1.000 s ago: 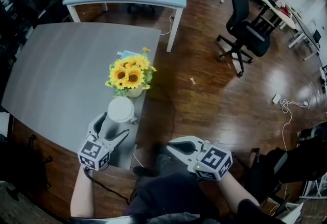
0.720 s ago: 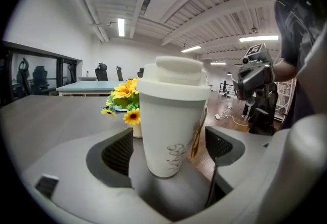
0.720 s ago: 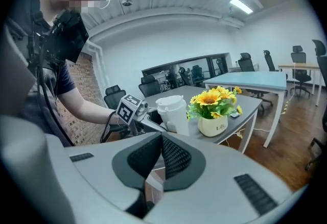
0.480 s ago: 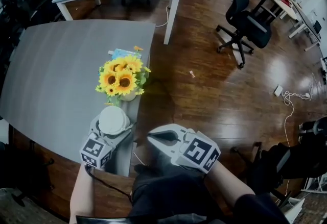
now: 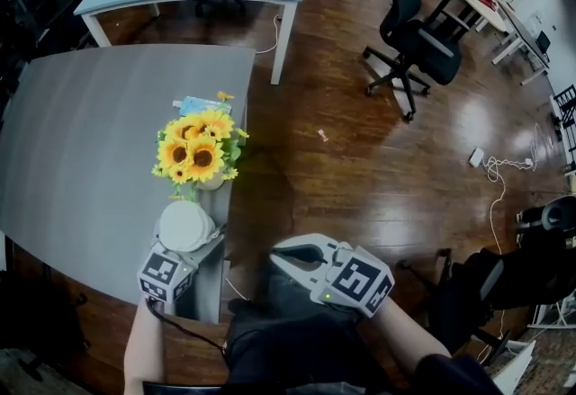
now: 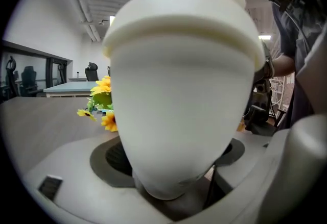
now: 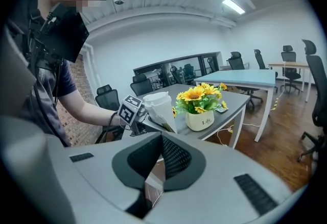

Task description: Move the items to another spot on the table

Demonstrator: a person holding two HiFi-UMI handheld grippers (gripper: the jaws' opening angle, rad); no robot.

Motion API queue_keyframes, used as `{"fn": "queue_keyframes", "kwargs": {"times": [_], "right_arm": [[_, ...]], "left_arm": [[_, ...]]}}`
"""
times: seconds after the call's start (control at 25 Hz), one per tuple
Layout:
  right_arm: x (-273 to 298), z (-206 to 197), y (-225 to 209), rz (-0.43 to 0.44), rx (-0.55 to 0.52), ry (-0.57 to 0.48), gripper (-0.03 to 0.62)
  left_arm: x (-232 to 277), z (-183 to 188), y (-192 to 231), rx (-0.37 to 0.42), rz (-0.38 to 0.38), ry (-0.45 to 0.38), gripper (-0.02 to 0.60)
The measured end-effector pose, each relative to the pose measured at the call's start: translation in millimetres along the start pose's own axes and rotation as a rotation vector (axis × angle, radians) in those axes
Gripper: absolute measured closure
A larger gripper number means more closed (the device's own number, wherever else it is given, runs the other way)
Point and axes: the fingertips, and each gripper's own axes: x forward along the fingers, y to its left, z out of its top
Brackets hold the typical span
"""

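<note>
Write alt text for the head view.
The left gripper grips a white lidded cup at the grey table's near corner, in front of a pot of sunflowers. The right gripper, shut and empty, hangs off the table above the person's lap.

The white cup [image 6: 184, 90] fills the left gripper view, its top cut off by the upper edge. In the head view the sunflowers [image 5: 196, 150] half hide a flat blue item [image 5: 191, 103], too small to identify.

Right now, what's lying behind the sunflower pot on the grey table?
A flat blue item lies just behind the sunflower pot on the table. The blooms cover its near part, so what it is stays unclear.
</note>
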Motion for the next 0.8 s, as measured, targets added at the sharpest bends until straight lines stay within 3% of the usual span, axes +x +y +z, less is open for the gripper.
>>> {"fn": "queue_keyframes", "kwargs": {"times": [0.12, 0.28, 0.4, 0.8], "right_arm": [[2.0, 3.2, 2.5, 0.006, 0.005, -0.012, 0.585], [6.6, 10.0, 2.2, 0.026, -0.017, -0.038, 0.585], [11.3, 16.0, 2.2, 0.051, -0.022, -0.057, 0.585], [23.5, 46.3, 1.4, 0.148, -0.025, -0.148, 0.586]], "left_arm": [[-0.3, -3.6, 0.0, -0.035, 0.024, 0.015, 0.155], [-12.7, 3.6, -13.7, -0.190, 0.010, -0.026, 0.160], [-29.3, 15.8, -21.9, -0.256, 0.024, -0.075, 0.160], [-80.9, 63.0, 1.5, -0.272, 0.185, -0.129, 0.160]]}}
